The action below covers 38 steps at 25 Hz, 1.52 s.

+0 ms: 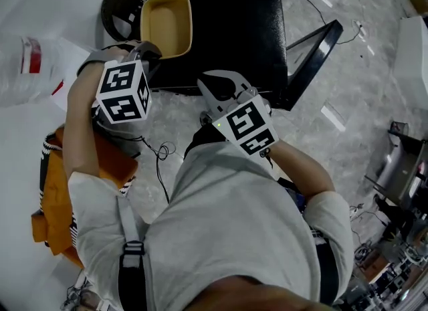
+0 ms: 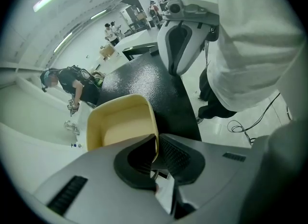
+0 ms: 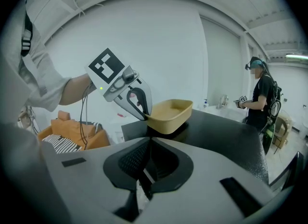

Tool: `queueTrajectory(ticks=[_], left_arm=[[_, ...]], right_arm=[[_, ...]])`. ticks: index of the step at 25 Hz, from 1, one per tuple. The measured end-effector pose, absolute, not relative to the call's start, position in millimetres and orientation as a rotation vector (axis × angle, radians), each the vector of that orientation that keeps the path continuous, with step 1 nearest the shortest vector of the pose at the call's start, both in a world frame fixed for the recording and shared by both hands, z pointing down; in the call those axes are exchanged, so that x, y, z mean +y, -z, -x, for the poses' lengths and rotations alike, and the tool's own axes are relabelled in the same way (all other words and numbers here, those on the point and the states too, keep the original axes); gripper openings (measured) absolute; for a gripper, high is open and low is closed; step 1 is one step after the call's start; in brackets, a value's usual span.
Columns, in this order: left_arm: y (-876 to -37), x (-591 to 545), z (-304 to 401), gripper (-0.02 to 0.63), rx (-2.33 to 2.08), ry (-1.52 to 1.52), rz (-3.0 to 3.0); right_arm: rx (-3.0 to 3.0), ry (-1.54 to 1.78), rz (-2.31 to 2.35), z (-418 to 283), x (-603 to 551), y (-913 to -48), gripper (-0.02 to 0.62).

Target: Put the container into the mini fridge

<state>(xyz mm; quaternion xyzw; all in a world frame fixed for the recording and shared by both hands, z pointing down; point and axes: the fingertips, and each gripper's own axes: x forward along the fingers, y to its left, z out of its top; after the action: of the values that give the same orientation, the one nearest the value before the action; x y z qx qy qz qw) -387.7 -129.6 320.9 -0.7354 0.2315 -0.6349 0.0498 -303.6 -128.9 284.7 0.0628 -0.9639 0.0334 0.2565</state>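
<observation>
Left gripper (image 2: 157,146) jaws clamp the container (image 2: 120,122) rim at frame centre, apparently to lift it off the mini fridge (image 1: 234,35) top. Right gripper (image 3: 150,146) jaws closed, empty. Fridge door (image 1: 313,54) open, upper right.

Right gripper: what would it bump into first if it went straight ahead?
Probably the yellow container, pinched at its rim by the left gripper atop the black mini fridge. Depth is unclear; the right gripper might skim the fridge top first.
</observation>
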Motion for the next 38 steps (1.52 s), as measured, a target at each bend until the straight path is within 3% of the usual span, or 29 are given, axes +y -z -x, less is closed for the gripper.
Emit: queueTrajectory(ticks=[38], left_arm=[[-304.8,10.5,211.4,0.032,0.761,1.863,2.313]], right_arm=[[-2.829,-0.036,-0.335,144.4,-48.9,-253.4,0.04]])
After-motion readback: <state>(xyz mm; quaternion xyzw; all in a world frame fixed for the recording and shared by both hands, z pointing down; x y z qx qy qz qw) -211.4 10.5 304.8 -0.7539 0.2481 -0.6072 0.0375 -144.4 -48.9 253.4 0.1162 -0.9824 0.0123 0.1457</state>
